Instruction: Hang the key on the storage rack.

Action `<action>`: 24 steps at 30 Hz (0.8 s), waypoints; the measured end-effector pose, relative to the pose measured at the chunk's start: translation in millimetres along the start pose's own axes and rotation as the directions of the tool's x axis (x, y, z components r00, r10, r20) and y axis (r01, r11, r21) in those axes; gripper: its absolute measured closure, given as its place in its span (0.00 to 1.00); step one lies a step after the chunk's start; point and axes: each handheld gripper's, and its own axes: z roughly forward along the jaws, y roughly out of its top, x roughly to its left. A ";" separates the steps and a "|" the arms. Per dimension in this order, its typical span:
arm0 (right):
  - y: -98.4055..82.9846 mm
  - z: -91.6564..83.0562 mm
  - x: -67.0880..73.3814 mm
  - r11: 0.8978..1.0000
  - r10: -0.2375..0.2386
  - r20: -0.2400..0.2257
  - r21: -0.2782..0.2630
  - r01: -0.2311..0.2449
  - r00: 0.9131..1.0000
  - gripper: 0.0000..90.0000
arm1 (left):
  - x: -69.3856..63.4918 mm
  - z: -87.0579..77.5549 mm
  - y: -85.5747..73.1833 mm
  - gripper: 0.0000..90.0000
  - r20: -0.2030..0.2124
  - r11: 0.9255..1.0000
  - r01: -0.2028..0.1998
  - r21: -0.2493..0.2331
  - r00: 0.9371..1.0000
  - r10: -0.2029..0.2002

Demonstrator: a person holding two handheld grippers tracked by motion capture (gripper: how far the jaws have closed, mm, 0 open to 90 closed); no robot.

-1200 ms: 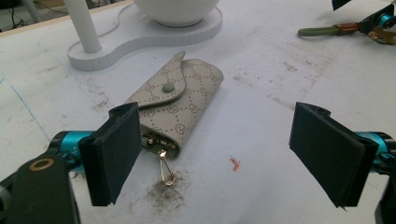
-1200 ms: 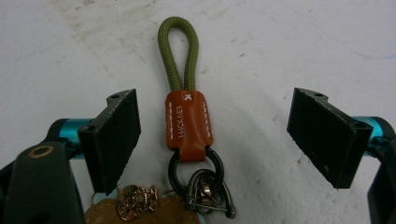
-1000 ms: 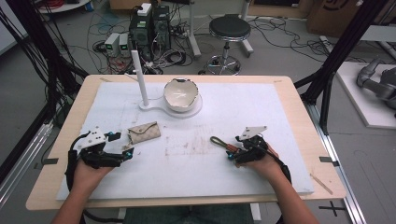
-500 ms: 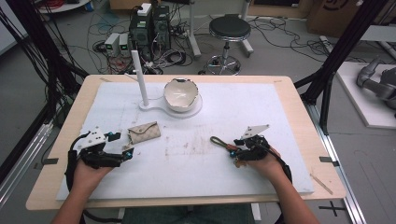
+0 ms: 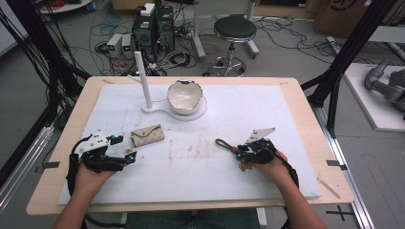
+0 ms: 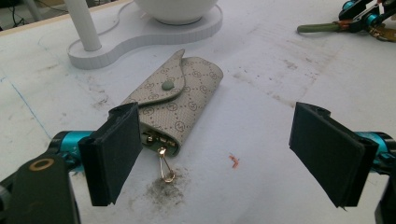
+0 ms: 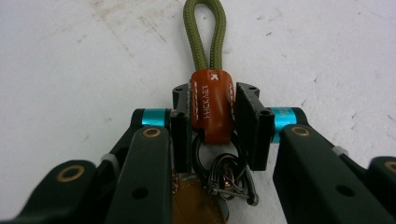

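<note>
Now right gripper [image 7: 212,116] jaws just closed on keychain [image 7: 211,100] (previously apart)

A woven olive cord loop [image 7: 204,32] is joined by a smooth, stitched brown leather tab [image 7: 211,103] to dark metal rings [image 7: 229,175], and matt black pads are seen on the right gripper [image 7: 210,114] and on the left gripper [image 6: 224,144]. The pouch [image 6: 180,100] is faced in a grained, monogram-printed beige material with a matt snap, and a shiny gold-coloured metal clip [image 6: 166,168] is fitted at its near end. The table cover [image 5: 286,119] is matt white and scuffed, edged by pale wood, while the bowl [image 5: 184,95] appears glossy white.
</note>
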 end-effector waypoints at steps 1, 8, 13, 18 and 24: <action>0.2 -0.4 0.2 1.000 -0.008 0.002 -0.005 0.008 1.000 0.80 | 0.5 -0.7 0.3 0.19 -0.003 1.000 -0.002 0.003 1.000 0.002; 5.5 -9.4 4.2 0.997 -0.024 0.018 -0.078 0.026 1.000 0.82 | 1.8 -3.0 0.2 0.19 -0.010 1.000 0.005 -0.007 1.000 -0.006; 16.2 -16.5 11.0 0.992 -0.040 0.018 -0.119 0.042 0.999 0.81 | 2.6 -4.7 -0.1 0.19 -0.016 1.000 0.009 -0.009 1.000 -0.009; 30.2 -23.9 17.8 0.984 -0.062 0.024 -0.163 0.065 0.998 0.81 | 2.2 -6.4 -0.1 0.19 -0.022 1.000 0.011 -0.012 1.000 -0.011; 60.5 -33.2 22.2 0.968 -0.089 0.056 -0.229 0.099 0.994 0.81 | 0.0 -6.9 0.6 0.19 -0.021 1.000 0.003 -0.014 1.000 -0.004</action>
